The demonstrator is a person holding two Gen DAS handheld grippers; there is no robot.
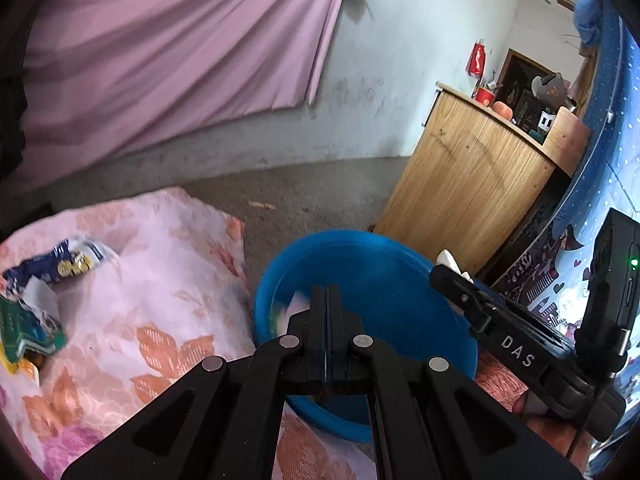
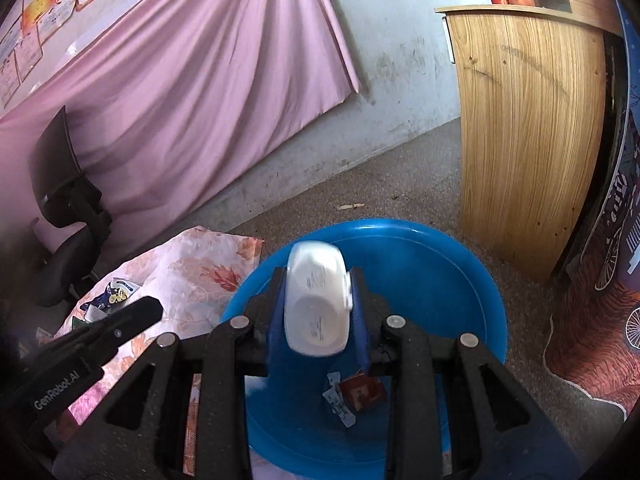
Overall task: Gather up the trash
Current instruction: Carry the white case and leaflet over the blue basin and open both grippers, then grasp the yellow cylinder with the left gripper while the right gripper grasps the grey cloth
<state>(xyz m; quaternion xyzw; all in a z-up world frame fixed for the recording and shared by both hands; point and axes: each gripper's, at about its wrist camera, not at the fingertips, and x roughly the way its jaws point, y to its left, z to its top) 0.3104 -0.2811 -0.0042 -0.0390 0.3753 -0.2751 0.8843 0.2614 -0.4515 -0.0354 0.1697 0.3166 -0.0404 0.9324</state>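
Observation:
A blue plastic basin stands on the floor beside a floral sheet. Over the basin my right gripper is shut on a white plastic bottle. A red wrapper and a small white packet lie on the basin's floor. My left gripper hangs shut and empty over the basin, its fingers pressed together. Blue and green wrappers lie on the floral sheet to the left. The right gripper shows at the right with a bit of the white bottle.
A wooden cabinet stands right of the basin against the wall. A pink curtain hangs behind. A black office chair is at the far left. A blue patterned cloth fills the right edge. Bare carpet lies beyond the basin.

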